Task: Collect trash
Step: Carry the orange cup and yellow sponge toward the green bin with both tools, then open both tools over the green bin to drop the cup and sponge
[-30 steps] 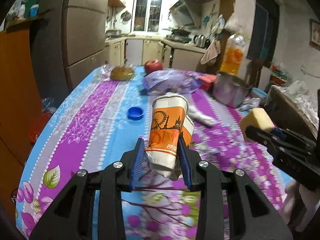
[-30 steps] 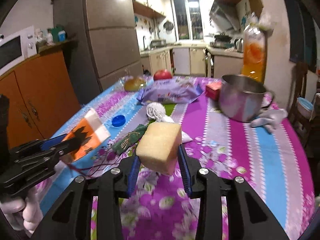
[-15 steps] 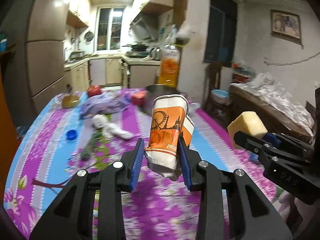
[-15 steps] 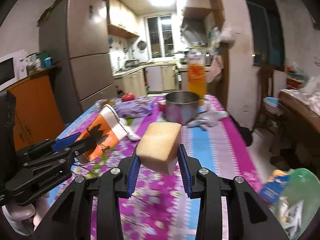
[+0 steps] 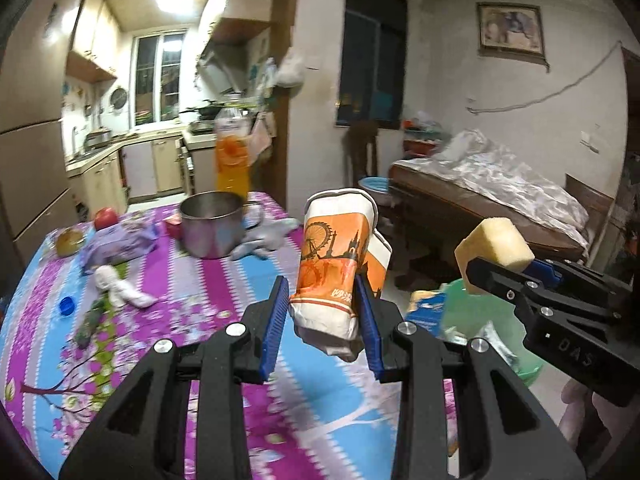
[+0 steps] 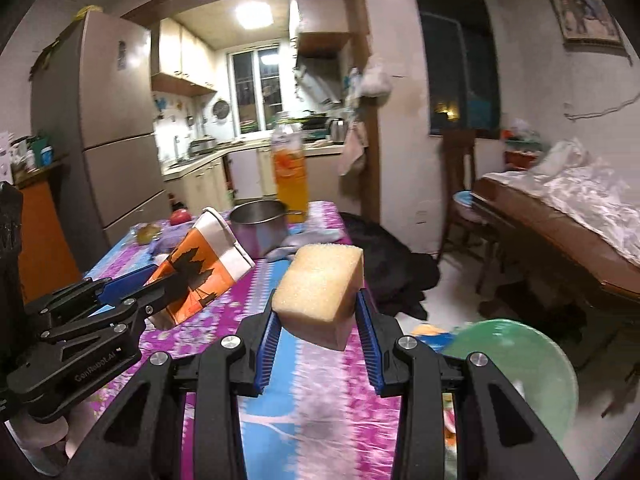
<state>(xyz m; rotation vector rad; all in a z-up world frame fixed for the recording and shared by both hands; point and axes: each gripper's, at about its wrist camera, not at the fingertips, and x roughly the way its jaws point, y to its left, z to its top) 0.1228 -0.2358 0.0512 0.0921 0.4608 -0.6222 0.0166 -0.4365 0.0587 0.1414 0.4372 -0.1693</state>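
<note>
Above the floral table's (image 5: pixel 208 280) near edge, the left gripper (image 5: pixel 322 320) pinches a crushed orange paper cup (image 5: pixel 334 264) and the right gripper (image 6: pixel 318 326) clamps a yellow sponge (image 6: pixel 320 288). Beyond that edge sits the green bin (image 6: pixel 520 356); an early release risks dropping trash short of it.

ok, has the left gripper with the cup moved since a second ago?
Yes. The left gripper, shut on the crushed paper cup, has swung right: the steel pot now sits on its left, and the green bin has come into view.
</note>
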